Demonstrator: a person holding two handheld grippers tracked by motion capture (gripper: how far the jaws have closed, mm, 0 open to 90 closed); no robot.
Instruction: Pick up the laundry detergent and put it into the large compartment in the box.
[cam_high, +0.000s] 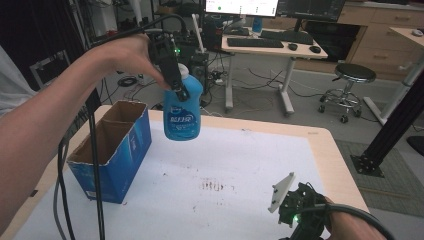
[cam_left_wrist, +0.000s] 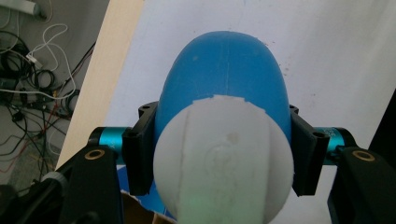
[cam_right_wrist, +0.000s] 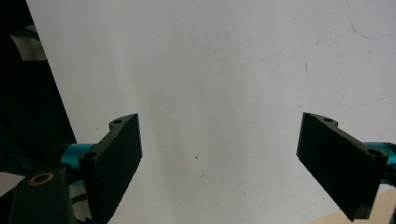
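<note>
A blue plastic bottle (cam_high: 183, 115) with a white cap hangs in the air above the table's far left part, just right of the cardboard box. My left gripper (cam_high: 179, 91) is shut on its neck below the cap. In the left gripper view the white cap (cam_left_wrist: 224, 158) and blue body (cam_left_wrist: 224, 70) sit between the two black jaws, which press on both sides. My right gripper (cam_high: 295, 200) rests low at the table's near right; in the right gripper view (cam_right_wrist: 219, 158) its jaws stand wide apart over the white mat with nothing between them.
An open blue cardboard box (cam_high: 112, 150) stands on the left of the table, its top flaps up. The white mat (cam_high: 225, 170) has small brown stains (cam_high: 212, 186) near the middle. A black cable (cam_high: 95, 150) hangs from my left arm beside the box.
</note>
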